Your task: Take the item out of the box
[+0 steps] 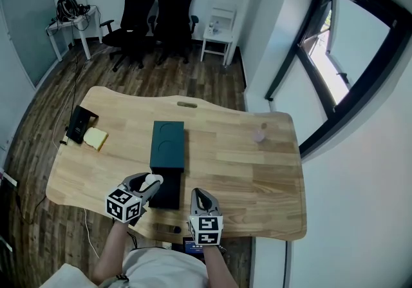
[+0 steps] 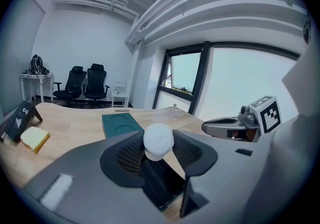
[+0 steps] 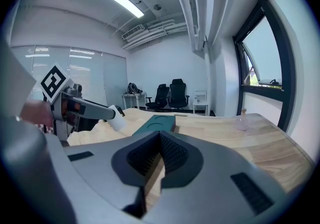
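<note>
A dark green box lies on the wooden table, with its lid set further back and its open base near the front edge. My left gripper hovers over the base, shut on a small white round-topped item. In the left gripper view the white item sits between the ribbed pads, and the dark box base lies right below. My right gripper waits just right of the base, its jaws together with nothing in them.
A yellow sponge and a black card stand are at the table's left. A small clear bottle stands to the right. Two black office chairs stand beyond the table, and a window wall runs along the right.
</note>
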Motion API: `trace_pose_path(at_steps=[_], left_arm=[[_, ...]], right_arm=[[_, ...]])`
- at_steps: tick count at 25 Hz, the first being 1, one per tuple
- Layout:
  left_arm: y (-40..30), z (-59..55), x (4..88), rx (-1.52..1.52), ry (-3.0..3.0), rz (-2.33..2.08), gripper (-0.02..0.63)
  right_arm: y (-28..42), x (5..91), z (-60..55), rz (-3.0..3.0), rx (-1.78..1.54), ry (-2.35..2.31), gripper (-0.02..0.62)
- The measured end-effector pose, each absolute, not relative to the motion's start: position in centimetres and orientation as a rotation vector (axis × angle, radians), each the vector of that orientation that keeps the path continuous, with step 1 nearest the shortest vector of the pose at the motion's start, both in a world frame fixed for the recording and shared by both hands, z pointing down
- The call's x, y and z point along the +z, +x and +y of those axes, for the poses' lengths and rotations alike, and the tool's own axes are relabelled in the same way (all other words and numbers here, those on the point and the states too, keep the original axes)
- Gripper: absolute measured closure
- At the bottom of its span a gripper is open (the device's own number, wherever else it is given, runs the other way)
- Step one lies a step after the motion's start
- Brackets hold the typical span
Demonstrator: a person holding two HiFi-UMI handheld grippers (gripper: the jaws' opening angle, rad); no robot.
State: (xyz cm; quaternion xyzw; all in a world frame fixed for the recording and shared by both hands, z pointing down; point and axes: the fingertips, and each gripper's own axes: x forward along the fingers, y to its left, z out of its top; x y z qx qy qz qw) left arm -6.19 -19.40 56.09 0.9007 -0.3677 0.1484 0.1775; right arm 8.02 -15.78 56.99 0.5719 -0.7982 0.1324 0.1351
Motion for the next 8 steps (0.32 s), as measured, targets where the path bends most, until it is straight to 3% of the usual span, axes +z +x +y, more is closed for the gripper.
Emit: trace_pose_path(at_steps=[8], left_arm=[[-6.38,-19.48,55.93,0.397,2.551,-1.025,0.428]], right_arm=[[7.58,56.75,-15.89,-2.318,0.377,1.644,0.591]])
